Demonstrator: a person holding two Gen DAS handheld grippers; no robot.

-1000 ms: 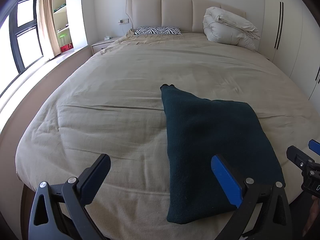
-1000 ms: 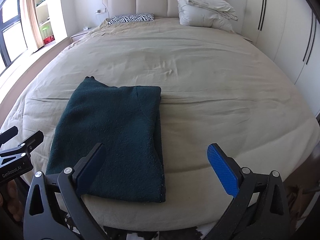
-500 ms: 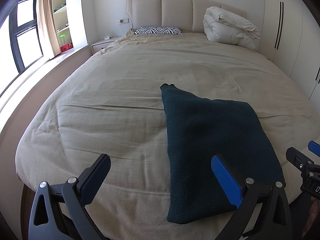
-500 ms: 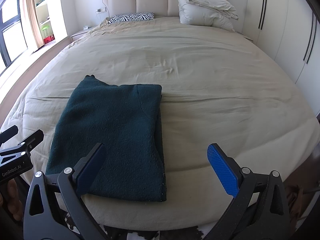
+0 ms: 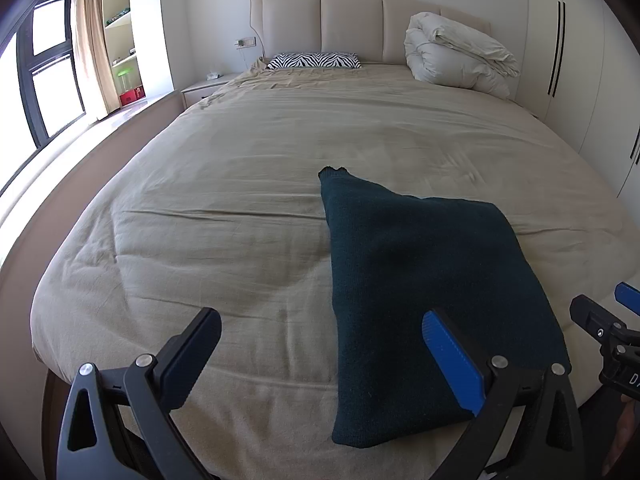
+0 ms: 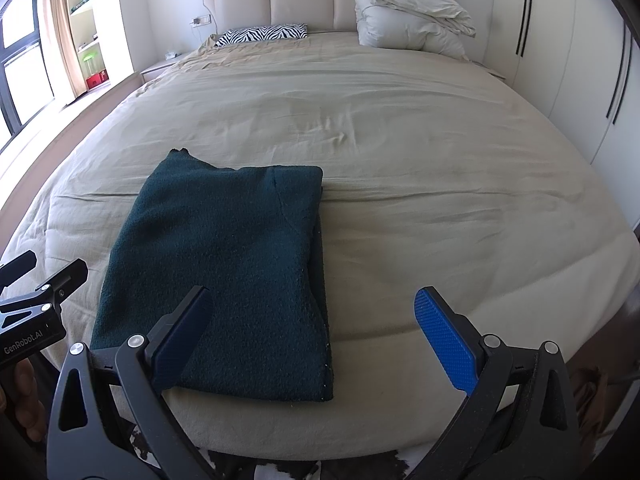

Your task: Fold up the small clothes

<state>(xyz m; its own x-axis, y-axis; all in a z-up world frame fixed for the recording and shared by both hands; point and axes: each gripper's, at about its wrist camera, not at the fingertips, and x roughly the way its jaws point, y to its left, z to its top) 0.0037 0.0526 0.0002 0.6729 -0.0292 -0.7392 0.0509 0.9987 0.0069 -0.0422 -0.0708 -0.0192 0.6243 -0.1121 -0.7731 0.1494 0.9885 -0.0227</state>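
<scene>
Now the left tool (image 5: 320, 344) is held spread wide above the near edge of the bed (image 5: 224, 208), nothing gripped between its fingers; the right tool (image 6: 312, 318) is likewise spread wide and empty, poised over the foot of the bed. A dark green garment (image 5: 416, 292) is seen folded into a rough rectangle and laid flat on the beige bed cover, close to the near edge; one small corner is left poking out at its far left side. From the right wrist view the same dark green garment (image 6: 228, 276) is shown with a folded layer on top, its right edge stacked in neat layers; the right tool's left finger (image 6: 182, 332) is seen in front of the near part of the cloth, whether touching cannot be told. At the head of the bed a zebra-striped pillow (image 5: 314, 60) is laid flat against the padded headboard (image 5: 352, 20); a bundled white duvet (image 5: 456, 58) is piled to its right. White wardrobe doors (image 5: 576, 48) are lined along the right; a window (image 5: 48, 60) with a curtain is seen at the left.
</scene>
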